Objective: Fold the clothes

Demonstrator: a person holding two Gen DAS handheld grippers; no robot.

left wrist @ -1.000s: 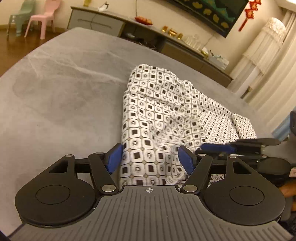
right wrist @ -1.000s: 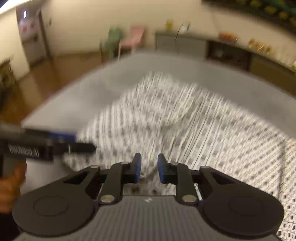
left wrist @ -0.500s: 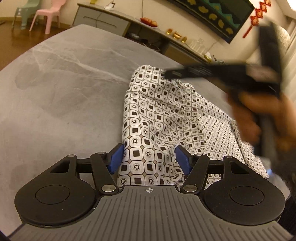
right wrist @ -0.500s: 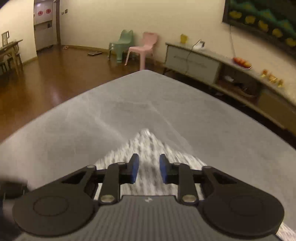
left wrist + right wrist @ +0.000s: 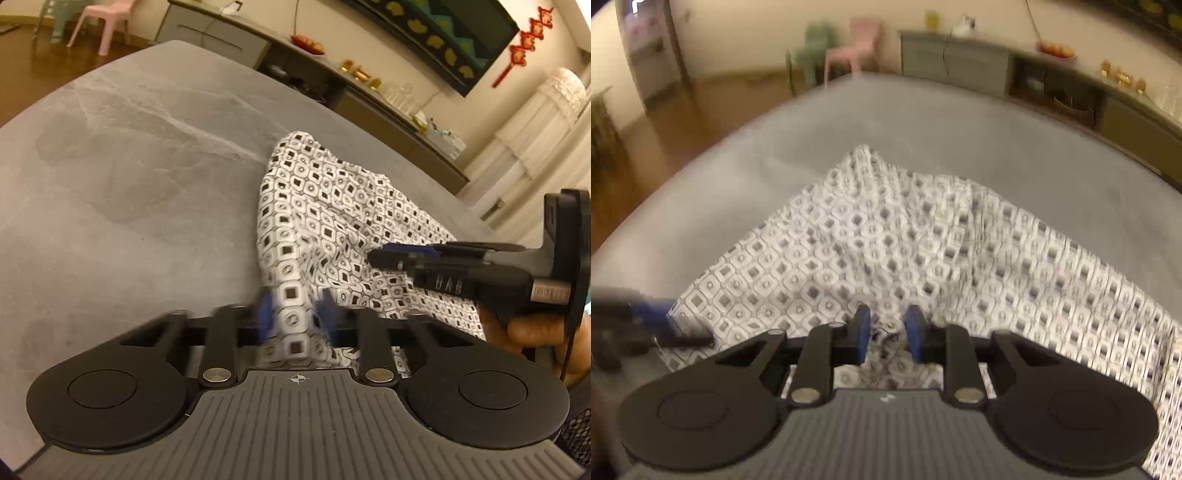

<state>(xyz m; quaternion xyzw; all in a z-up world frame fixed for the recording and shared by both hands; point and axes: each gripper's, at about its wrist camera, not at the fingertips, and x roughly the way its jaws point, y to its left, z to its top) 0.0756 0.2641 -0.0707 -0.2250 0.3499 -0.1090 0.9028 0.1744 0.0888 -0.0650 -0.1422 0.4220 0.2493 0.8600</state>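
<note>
Left wrist view shows the patterned garment [image 5: 332, 221] spread on the grey table [image 5: 129, 166], running away from the tool toward the far right, with its near edge bunched up between the blue pads. The left gripper [image 5: 295, 321] has its fingers drawn in on a narrow ridge of that near edge; the pads are blurred, so the cloth sits between them, but I cannot tell whether they are pinching it or only closing on it. Just ahead and to the right of it, the right gripper [image 5: 373, 256] lies low over the cloth, held by a hand [image 5: 535, 332].

Right wrist view looks along the garment [image 5: 905, 240] from its own near edge, with cloth rising in a wrinkle between its fingers; the gap there is small, and whether the fabric is clamped is unclear. The left tool's tip [image 5: 657, 325] shows off to its left, at the neighbouring corner.

My judgement: both tools are taking hold of the near hem, side by side, as for a fold away from the person. The next move calls for a firm pinch on both sides and an even lift, so the hem travels level and the wrinkled middle does not drag.
</note>
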